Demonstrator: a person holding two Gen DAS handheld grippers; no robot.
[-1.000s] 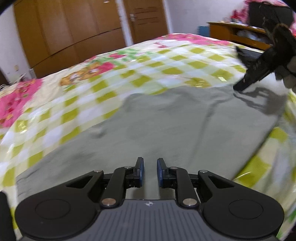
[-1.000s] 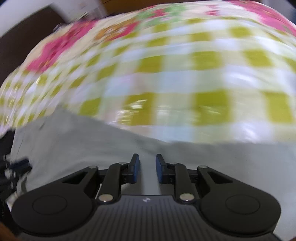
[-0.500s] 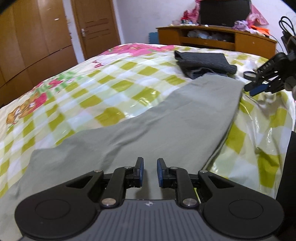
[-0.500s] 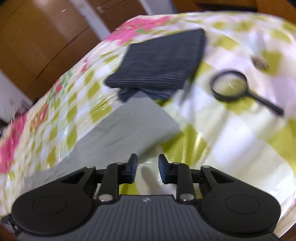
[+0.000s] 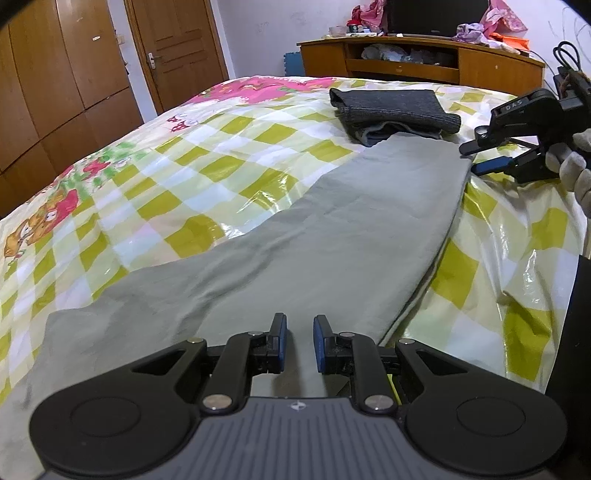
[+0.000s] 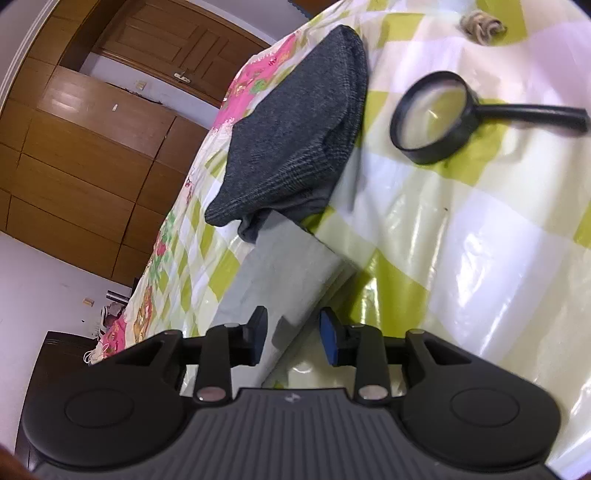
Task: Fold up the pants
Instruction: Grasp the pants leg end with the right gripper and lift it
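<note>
Grey-green pants [image 5: 303,240] lie flat along the checkered bed cover [image 5: 207,166]. My left gripper [image 5: 299,343] is open and empty, hovering low over the pants' near part beside their right edge. My right gripper [image 5: 476,158] shows at the far right of the left wrist view, at the far end of the pants. In the right wrist view it [image 6: 291,339] is open and empty, its jaws on either side of the pants' corner [image 6: 295,273] without touching it.
A folded dark grey garment [image 5: 395,107] lies just beyond the pants; it also shows in the right wrist view [image 6: 295,136]. A black magnifying glass [image 6: 436,118] and a small hair tie [image 6: 480,22] lie on the cover. A wooden cabinet [image 5: 421,62] stands behind the bed.
Both grippers swung round, so the views now look along the pants toward the far end. My right gripper has tilted, come down to the pants' corner and opened wider. The pants have not moved.
</note>
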